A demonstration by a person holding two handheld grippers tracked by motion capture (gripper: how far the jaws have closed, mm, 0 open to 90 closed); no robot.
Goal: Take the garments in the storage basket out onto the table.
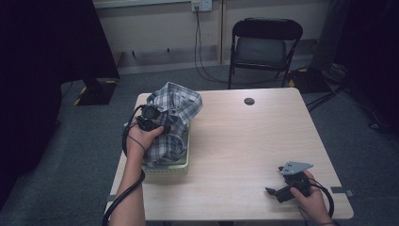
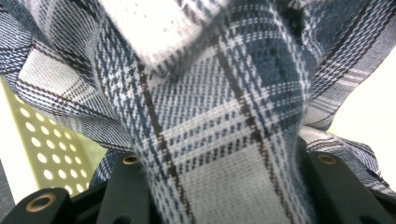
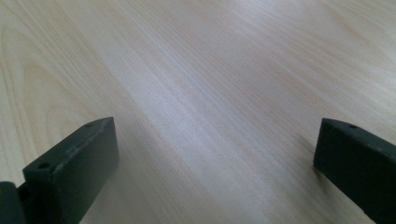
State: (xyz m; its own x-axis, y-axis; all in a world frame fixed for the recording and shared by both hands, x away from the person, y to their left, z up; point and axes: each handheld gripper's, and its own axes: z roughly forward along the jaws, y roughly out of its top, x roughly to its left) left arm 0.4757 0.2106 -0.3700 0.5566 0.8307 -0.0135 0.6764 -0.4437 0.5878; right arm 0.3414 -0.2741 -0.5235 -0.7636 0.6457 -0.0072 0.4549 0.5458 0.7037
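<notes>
A blue-and-white plaid shirt (image 1: pixel 171 106) lies bunched in a pale green perforated basket (image 1: pixel 167 170) at the table's left side, with part of it lifted above the rim. My left gripper (image 1: pixel 151 117) is shut on a fold of this shirt. In the left gripper view the plaid cloth (image 2: pixel 210 107) is pinched between the two black jaws of the left gripper (image 2: pixel 224 163) and hangs close to the lens, and the basket's holed wall (image 2: pixel 42 154) shows below left. My right gripper (image 1: pixel 277 190) rests low at the table's front right, open, with bare wood between the right gripper's (image 3: pixel 215 140) jaws.
The light wooden table (image 1: pixel 244 141) has a round cable hole (image 1: pixel 249 100) near its far edge. A black folding chair (image 1: pixel 264 44) stands behind the table. Cables run over the grey floor at the back and right, and a dark curtain (image 1: pixel 42 56) hangs at the left.
</notes>
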